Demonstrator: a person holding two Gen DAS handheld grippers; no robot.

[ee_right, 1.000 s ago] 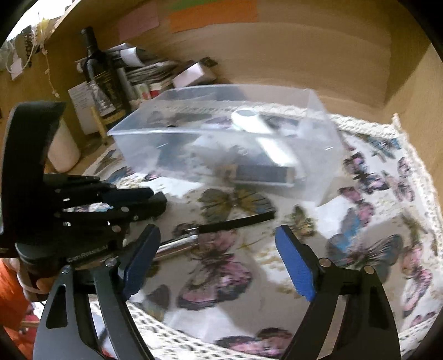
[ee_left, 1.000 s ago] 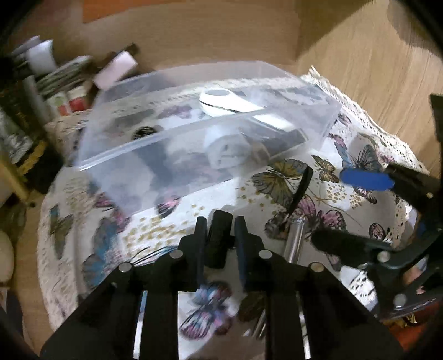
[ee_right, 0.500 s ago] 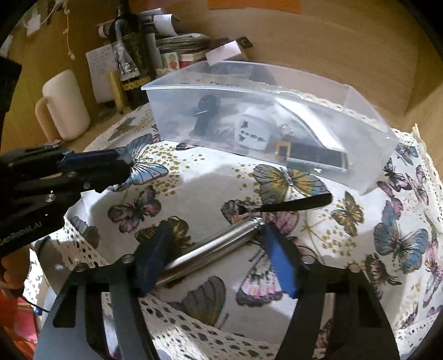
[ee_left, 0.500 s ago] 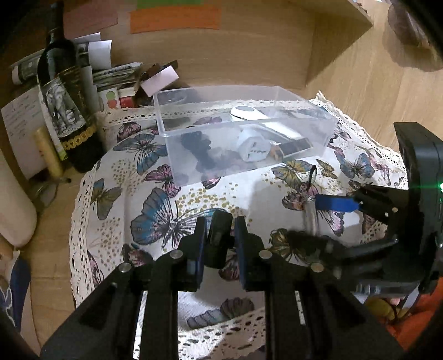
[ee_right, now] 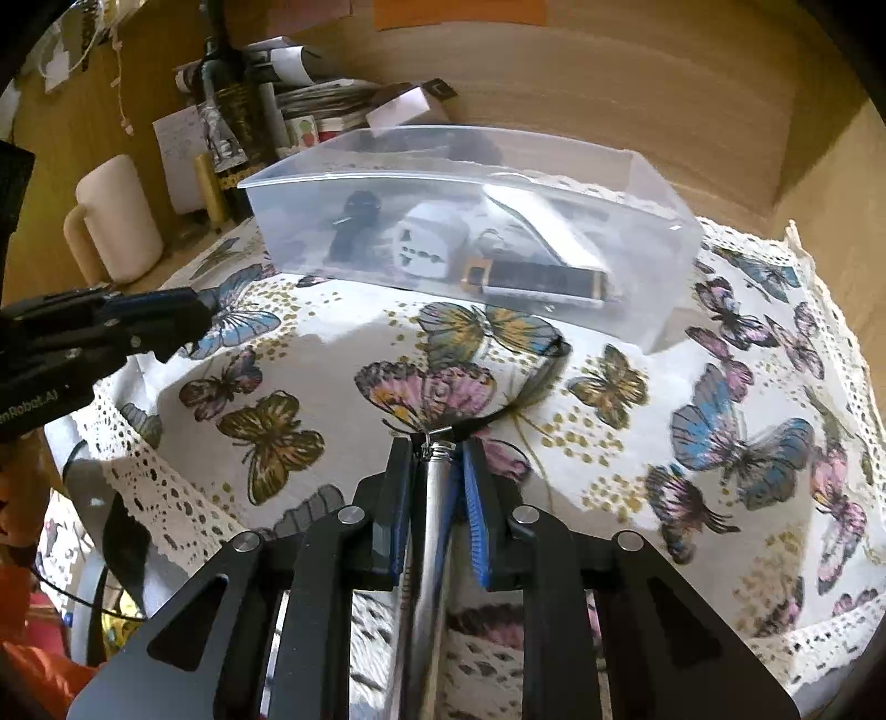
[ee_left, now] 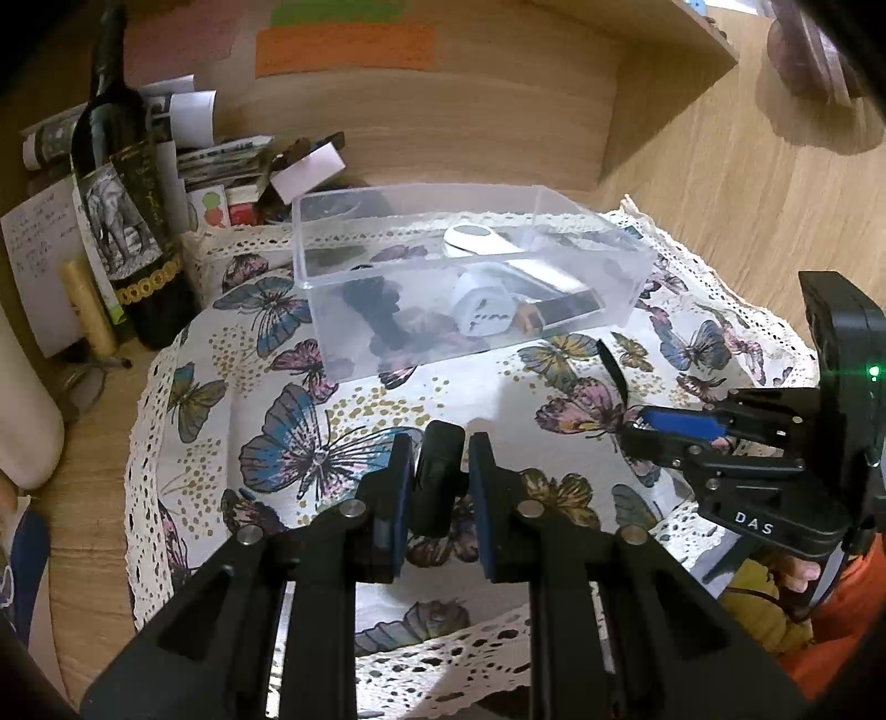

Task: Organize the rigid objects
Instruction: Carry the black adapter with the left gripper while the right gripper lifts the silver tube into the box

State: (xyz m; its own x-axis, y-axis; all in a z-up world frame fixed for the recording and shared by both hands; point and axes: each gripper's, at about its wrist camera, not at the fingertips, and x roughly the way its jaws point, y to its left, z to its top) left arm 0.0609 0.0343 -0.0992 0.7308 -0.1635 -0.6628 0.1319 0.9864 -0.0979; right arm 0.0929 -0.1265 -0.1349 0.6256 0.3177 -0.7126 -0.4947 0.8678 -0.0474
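Warm wood-grain walls (ee_left: 498, 116) form a corner – coloured paper notes (ee_left: 343, 52) stuck high up – above a butterfly-print tablecloth (ee_right: 736, 443) with lace edging.

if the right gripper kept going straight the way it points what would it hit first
Probably the near wall of the clear plastic box. The right gripper, shut on a silver metal tube with a black strap, points across the butterfly cloth toward it, though depth is unclear.

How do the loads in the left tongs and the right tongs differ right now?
The left tongs pinch a short black piece; the right tongs clamp a long silver cylinder with a black strap.

The black piece ends just past the left fingertips; the silver cylinder runs back between the right fingers.

Both tongs are shut on a load, above the butterfly cloth, short of the clear bin.
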